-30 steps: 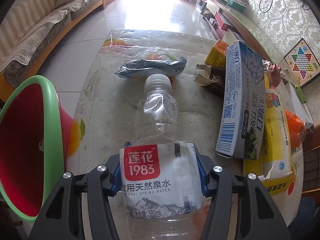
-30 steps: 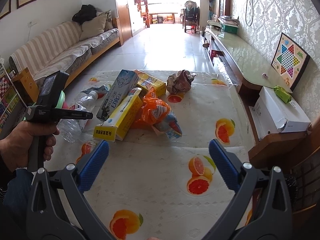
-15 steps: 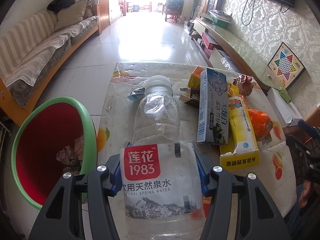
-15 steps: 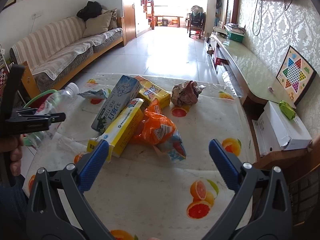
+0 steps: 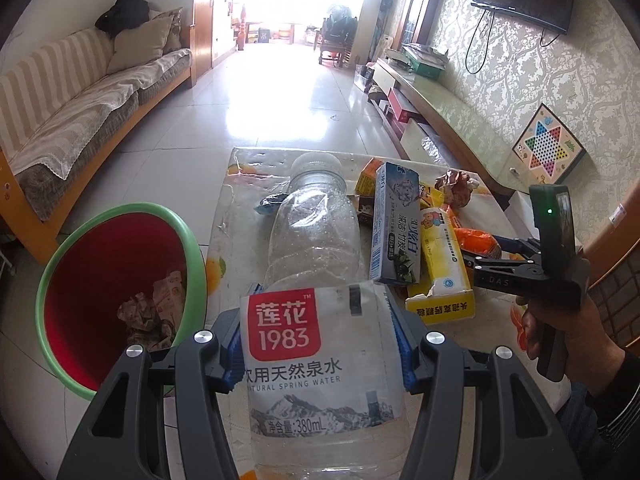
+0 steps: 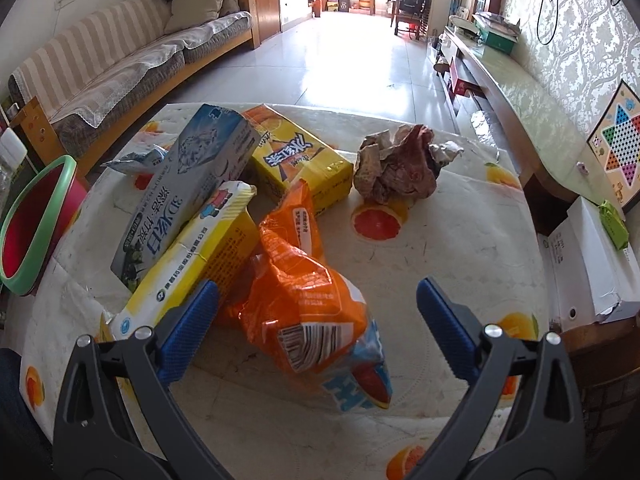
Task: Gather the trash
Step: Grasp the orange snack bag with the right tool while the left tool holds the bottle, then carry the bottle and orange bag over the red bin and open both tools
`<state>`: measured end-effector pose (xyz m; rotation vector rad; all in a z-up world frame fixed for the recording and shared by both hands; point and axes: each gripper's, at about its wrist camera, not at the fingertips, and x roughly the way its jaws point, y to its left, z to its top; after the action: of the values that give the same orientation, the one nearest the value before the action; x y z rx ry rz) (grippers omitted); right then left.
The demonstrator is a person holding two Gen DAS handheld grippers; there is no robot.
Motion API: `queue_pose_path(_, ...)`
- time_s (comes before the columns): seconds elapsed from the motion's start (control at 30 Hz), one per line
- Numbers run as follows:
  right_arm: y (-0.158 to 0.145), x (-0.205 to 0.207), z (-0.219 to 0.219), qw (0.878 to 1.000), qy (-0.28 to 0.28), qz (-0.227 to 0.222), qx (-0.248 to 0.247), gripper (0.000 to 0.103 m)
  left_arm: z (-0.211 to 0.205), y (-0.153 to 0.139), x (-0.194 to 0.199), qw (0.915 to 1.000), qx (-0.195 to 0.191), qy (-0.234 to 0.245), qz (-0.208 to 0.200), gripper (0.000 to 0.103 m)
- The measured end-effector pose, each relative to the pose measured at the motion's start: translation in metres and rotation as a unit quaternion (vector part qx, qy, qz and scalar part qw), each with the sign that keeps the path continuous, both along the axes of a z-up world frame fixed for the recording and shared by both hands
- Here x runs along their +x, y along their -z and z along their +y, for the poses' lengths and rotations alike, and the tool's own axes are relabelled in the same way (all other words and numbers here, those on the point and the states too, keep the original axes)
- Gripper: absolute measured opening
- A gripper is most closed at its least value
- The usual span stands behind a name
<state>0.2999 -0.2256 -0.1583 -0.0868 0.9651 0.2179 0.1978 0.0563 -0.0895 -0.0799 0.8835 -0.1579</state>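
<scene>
Gripping a clear ribbed plastic bottle [image 5: 316, 280], left gripper [image 5: 320, 344] squeezes its paper label.

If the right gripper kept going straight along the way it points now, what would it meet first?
Most likely the orange snack bag. It lies on the table directly ahead of the right gripper, between its open jaws, which have just been closing without touching it. Depth is hard to judge through the fisheye.

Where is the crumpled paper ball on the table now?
In the right wrist view the paper ball lies at the table's far side, right of the yellow carton, beyond the orange bag.
</scene>
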Motion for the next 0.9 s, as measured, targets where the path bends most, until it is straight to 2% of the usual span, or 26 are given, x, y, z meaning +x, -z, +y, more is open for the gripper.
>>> queue_pose_path(0.03,0.003,0.001,0.001,1.0,-0.002,0.008,0.003,0.071,0.0,0.0,-0.001,1.0,0.0,0.001,-0.001,0.054)
queue_pose_path(0.07,0.006,0.002,0.002,1.0,-0.002,0.013,0.005,0.066,0.001,0.0,-0.001,1.0,-0.003,0.002,0.001,0.054)
queue_pose_path(0.23,0.007,-0.002,0.0,1.0,0.011,0.015,0.001,0.058,0.001,0.001,-0.003,1.0,-0.006,0.002,0.0,0.054)
queue_pose_path(0.4,-0.006,-0.017,-0.011,1.0,0.027,0.006,0.005,0.054,0.001,-0.001,-0.008,1.0,-0.005,0.005,-0.005,0.054)
queue_pose_path(0.67,-0.052,-0.065,-0.029,0.999,0.036,-0.037,-0.007,0.054,0.003,-0.008,-0.017,0.9999,-0.009,0.004,-0.014,0.054)
queue_pose_path(0.9,-0.097,-0.096,-0.012,0.997,-0.001,-0.075,0.0,0.054,0.015,-0.017,-0.022,0.9997,-0.004,-0.006,-0.023,0.054)
